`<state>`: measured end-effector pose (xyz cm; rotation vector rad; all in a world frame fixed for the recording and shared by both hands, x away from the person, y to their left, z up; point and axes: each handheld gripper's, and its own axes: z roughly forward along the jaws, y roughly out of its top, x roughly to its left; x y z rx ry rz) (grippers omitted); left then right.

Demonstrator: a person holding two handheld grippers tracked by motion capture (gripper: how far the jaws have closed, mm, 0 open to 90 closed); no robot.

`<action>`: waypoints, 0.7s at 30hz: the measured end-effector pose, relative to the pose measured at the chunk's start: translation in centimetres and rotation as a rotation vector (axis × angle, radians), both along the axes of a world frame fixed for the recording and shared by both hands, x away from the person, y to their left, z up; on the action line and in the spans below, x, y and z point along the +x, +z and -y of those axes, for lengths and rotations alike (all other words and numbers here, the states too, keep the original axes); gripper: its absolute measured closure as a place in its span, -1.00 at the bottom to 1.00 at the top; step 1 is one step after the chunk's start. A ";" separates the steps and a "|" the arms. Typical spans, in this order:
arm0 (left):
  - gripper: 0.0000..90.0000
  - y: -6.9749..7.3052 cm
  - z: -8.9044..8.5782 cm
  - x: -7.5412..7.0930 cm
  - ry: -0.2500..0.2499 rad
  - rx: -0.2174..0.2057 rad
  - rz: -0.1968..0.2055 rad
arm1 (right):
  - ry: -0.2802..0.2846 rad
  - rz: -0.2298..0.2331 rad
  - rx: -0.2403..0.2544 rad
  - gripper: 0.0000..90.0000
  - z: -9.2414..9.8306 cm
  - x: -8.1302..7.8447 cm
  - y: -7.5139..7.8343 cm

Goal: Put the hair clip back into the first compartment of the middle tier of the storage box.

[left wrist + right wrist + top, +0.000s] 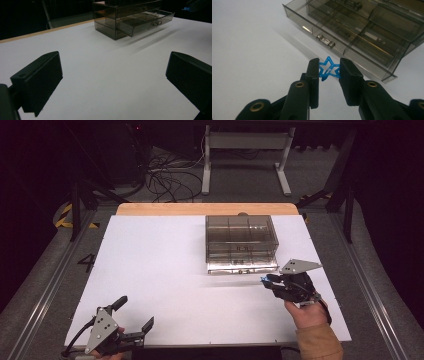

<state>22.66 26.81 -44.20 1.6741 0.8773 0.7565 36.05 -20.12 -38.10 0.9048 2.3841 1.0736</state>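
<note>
While the right gripper [329,71] pinches it, a blue star [329,70] hangs above the table [160,270], just in front of the open drawer [342,42].

Seen in the right gripper view, the star stands flat between the pads with one tip toward the drawer's metal handle [325,40]; it has no clear long axis. White table lies bare to the left of the smoky box [241,237], with wide room there. From the high view the star is only a blue speck [265,279] at the jaws, while the left gripper [135,317] rests at the near edge, jaws spread around nothing.
</note>
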 end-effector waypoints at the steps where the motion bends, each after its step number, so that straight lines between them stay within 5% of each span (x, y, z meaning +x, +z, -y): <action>1: -0.97 0.0 0.0 0.0 -0.002 -0.002 -0.003 | 0.004 0.001 0.003 0.57 -0.2 0.1 0.2; 21: -0.97 0.0 0.1 0.1 -0.008 -0.001 -0.005 | 0.078 0.006 -0.019 0.57 -3.8 2.3 2.4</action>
